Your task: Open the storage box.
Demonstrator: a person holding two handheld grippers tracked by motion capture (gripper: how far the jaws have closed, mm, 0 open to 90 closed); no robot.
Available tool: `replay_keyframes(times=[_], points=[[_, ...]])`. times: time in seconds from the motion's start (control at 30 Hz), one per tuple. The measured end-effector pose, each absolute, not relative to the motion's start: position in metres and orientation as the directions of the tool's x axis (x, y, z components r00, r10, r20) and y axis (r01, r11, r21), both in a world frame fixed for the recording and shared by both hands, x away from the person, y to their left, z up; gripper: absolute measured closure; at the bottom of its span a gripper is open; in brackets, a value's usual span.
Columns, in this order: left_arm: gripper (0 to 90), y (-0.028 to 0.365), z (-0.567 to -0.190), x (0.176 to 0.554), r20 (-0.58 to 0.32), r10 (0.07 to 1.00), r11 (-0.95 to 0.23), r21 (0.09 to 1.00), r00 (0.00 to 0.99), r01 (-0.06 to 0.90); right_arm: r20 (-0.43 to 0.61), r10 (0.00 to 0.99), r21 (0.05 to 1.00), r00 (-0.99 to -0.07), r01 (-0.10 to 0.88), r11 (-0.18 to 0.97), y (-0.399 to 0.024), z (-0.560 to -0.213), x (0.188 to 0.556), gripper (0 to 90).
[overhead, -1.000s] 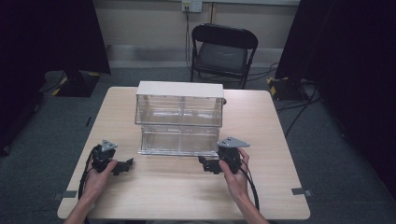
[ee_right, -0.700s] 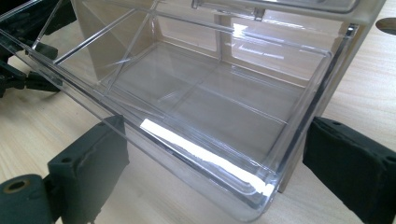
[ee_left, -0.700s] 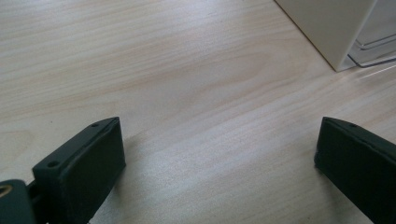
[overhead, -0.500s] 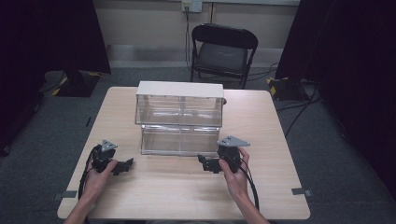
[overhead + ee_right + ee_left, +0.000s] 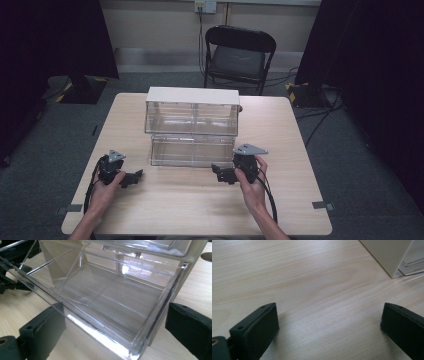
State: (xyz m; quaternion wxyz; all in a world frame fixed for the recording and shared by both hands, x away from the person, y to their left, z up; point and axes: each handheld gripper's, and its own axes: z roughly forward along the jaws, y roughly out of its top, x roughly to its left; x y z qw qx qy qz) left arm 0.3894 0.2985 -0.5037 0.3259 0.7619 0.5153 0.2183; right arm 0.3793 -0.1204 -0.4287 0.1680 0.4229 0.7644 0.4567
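Observation:
A clear plastic drawer cabinet (image 5: 192, 105) with a white top stands mid-table, and its lower drawer (image 5: 192, 150) is pulled out toward me. My right gripper (image 5: 216, 172) lies by the drawer's front right end. In the right gripper view its jaws (image 5: 117, 332) have just been opening and stand wide on either side of the empty drawer's (image 5: 112, 297) front corner, with the pads off the plastic. At the left my left gripper (image 5: 137, 176) rests on the table, open (image 5: 329, 332) over bare wood. The cabinet's white side (image 5: 387, 255) is beyond it.
The wooden table (image 5: 200, 205) has free room in front of the drawer and on both sides of the cabinet. A black folding chair (image 5: 240, 55) stands behind the far edge. Cables trail from both grippers toward the near edge.

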Motion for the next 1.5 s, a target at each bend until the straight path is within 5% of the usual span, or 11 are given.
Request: replay_keyframes(times=[1.5], points=[[1.2, 0.298, -0.504, 0.389, -0.005, 0.929, -0.253, 0.722, 0.370, 0.644, 0.107, 0.805, 0.858, -0.584, 0.463, 0.222, -0.116, -0.422, 0.394, 1.0]])
